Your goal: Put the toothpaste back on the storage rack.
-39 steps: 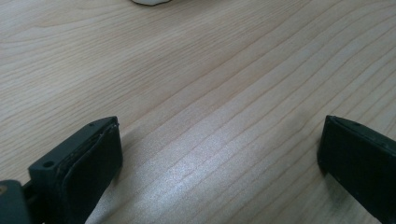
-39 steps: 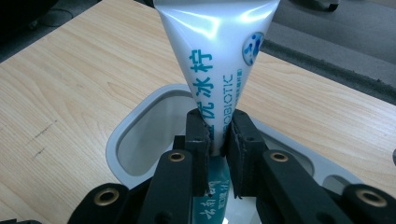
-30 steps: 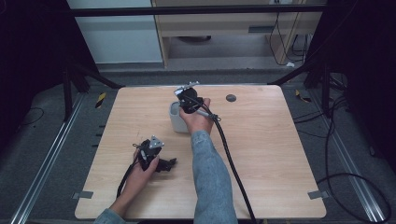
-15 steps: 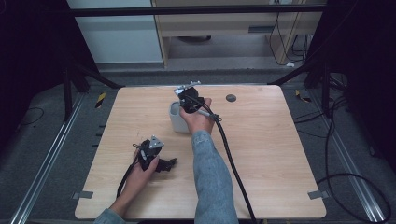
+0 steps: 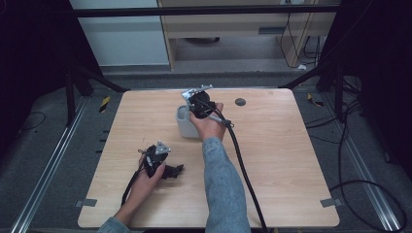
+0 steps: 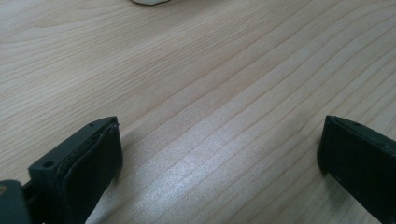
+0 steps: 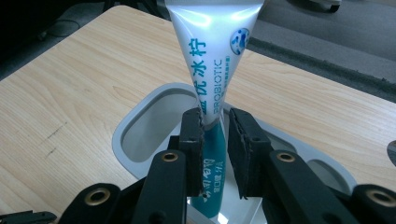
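sleeves: grey-blue knit on both forearms
left gripper: chunky black, grey three-cornered plate on top, thin black cable trailing
right gripper: black jaws, brass-ringed screw holes
right cable: thick, black

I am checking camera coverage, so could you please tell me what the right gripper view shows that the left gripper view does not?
The right gripper view alone shows the right gripper shut on a white and teal tube, held over a grey holder. The left gripper view alone shows the left gripper with jaws wide apart and nothing between them. Both show the wooden table.
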The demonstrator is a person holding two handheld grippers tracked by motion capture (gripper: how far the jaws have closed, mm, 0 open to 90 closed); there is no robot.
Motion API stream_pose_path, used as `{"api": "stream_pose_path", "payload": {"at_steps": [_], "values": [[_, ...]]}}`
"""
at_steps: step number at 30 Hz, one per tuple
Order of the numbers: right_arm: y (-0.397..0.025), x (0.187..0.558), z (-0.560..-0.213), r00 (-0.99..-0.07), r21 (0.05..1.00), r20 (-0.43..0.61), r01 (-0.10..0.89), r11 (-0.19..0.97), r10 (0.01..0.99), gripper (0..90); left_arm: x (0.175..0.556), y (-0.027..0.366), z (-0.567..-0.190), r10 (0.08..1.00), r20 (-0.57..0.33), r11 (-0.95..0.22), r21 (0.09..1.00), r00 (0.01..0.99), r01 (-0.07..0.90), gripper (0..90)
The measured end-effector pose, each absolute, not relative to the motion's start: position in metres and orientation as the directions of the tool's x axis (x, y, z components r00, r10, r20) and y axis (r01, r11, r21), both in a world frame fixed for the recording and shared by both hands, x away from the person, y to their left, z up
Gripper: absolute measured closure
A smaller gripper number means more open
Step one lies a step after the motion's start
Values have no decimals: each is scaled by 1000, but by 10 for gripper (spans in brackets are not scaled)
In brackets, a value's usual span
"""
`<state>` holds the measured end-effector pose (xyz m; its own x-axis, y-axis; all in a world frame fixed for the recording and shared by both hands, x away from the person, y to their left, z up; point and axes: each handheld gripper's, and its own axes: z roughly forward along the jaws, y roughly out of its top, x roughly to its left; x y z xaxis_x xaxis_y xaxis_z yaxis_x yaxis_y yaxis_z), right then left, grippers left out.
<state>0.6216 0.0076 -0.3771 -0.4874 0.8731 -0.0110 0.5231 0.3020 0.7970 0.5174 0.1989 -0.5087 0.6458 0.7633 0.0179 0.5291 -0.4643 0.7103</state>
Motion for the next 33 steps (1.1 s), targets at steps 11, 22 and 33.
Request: {"api": "stream_pose_path", "payload": {"at_steps": [11,22,33], "values": [[2,607,-365,-500,814,-25,492,308,866,751,517,199,-509,764,17,-464,711,645,529,0],[-14,599,-362,-477,817,-8,504,280,879,593,517,199,-509,763,19,-466,709,647,529,0],[-21,593,-354,-470,831,16,497,250,882,206,517,199,-509,764,18,-464,710,646,529,0]]}}
